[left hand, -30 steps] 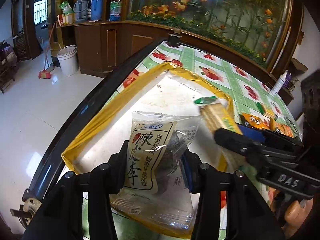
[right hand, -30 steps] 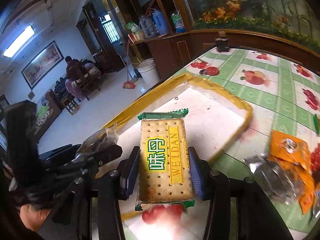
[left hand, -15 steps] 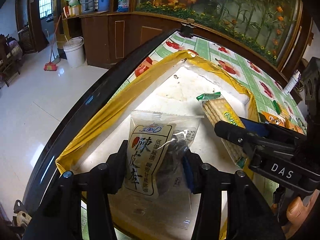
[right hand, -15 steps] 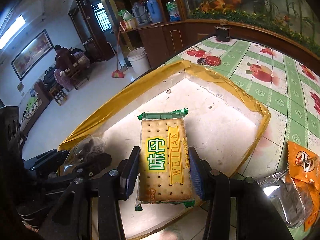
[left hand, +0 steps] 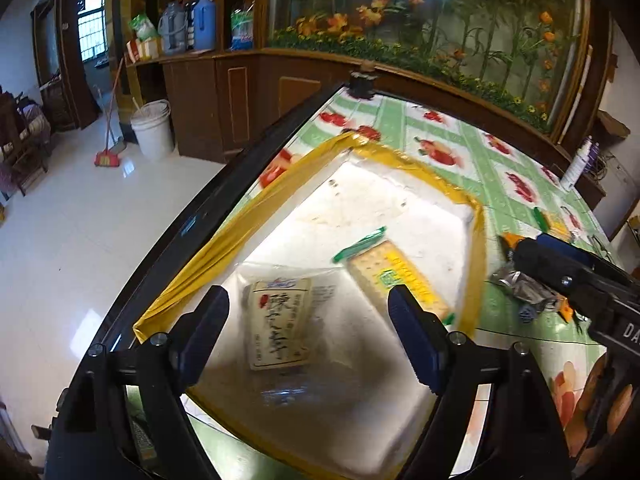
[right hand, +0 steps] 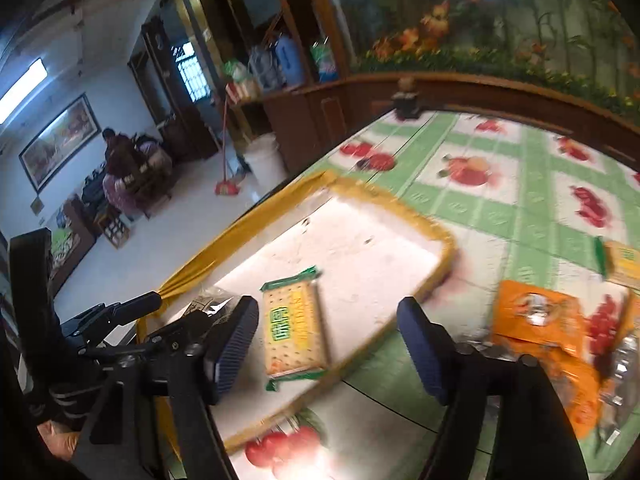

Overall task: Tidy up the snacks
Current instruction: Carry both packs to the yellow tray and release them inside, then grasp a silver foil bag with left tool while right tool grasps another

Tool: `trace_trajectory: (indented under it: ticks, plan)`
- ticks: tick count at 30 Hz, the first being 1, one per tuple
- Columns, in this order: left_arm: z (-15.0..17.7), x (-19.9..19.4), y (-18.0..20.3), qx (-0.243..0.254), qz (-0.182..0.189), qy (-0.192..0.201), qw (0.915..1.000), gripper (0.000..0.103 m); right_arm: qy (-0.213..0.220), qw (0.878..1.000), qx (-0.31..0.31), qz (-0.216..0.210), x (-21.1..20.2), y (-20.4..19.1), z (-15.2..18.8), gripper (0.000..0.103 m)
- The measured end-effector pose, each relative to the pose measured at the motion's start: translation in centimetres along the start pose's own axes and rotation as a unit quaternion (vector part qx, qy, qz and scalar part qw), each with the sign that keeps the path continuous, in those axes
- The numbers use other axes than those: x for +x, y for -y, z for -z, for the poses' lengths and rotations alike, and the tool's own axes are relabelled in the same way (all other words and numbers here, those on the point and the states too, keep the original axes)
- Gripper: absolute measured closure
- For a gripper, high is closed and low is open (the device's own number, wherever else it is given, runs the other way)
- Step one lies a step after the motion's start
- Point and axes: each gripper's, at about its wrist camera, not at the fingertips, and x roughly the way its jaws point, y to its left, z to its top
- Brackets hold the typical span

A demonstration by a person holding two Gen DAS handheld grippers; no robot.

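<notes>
glossy white tile floor (left hand: 80, 216), dark wood cabinets (left hand: 224, 96), white bucket (left hand: 152, 130) (broom beside it), barred window (left hand: 90, 36)

Both grippers (left (left hand: 308, 336), right (right hand: 328, 344)) agape.

Plum packet (left hand: 279, 330) left of crackers (left hand: 396, 278), in tray (left hand: 476, 240)

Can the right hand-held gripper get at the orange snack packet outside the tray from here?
Probably yes. The right hand-held gripper is open and holds nothing, and the orange snack packet lies uncovered on the tablecloth just beyond its right finger.
</notes>
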Motion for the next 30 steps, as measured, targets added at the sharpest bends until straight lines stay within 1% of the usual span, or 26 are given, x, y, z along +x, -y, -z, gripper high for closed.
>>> trace_trajectory:
  ticks: [2,4,7,11,15,16,19,21,25,30]
  plan:
    - [-0.1,-0.6,1.2,0.013,0.01,0.009,0.9998,0.021,0.013,1.0,0.007,0.019,-2.2,1.5,0.7,0.022]
    - [-0.1,-1.1,2.5,0.028,0.009,0.014,0.9995,0.021,0.025,0.999,0.021,0.036,-4.2,3.3,1.4,0.019]
    - [-0.1,-1.4,4.6,0.046,0.032,0.012,0.9983,0.021,0.038,0.996,0.052,0.055,-7.1,6.3,2.6,0.017]
    - [0.3,-1.9,7.9,0.077,0.059,0.013,0.9952,0.021,0.031,0.993,0.078,0.087,-9.7,9.9,4.9,0.016]
    - [1.1,-1.8,11.3,0.104,0.089,0.004,0.9906,0.021,0.031,0.989,0.102,0.102,-11.8,12.7,7.5,0.016]
    - [1.2,-1.6,12.1,0.112,0.09,-0.001,0.9896,0.021,0.031,0.988,0.104,0.107,-12.2,13.2,7.9,0.016]
    - [1.8,-1.3,14.4,0.133,0.097,-0.01,0.9863,0.021,0.027,0.987,0.108,0.115,-13.0,14.4,8.8,0.016]
    - [2.1,-1.0,15.6,0.136,0.108,-0.021,0.9846,0.021,0.026,0.987,0.109,0.115,-13.2,15.1,9.1,0.016]
    - [2.4,-0.3,17.3,0.131,0.118,-0.039,0.9836,0.021,0.019,0.988,0.102,0.115,-13.0,15.9,9.2,0.016]
    - [2.3,1.1,18.4,0.112,0.127,-0.056,0.984,0.021,0.015,0.991,0.081,0.101,-12.0,16.0,8.9,0.016]
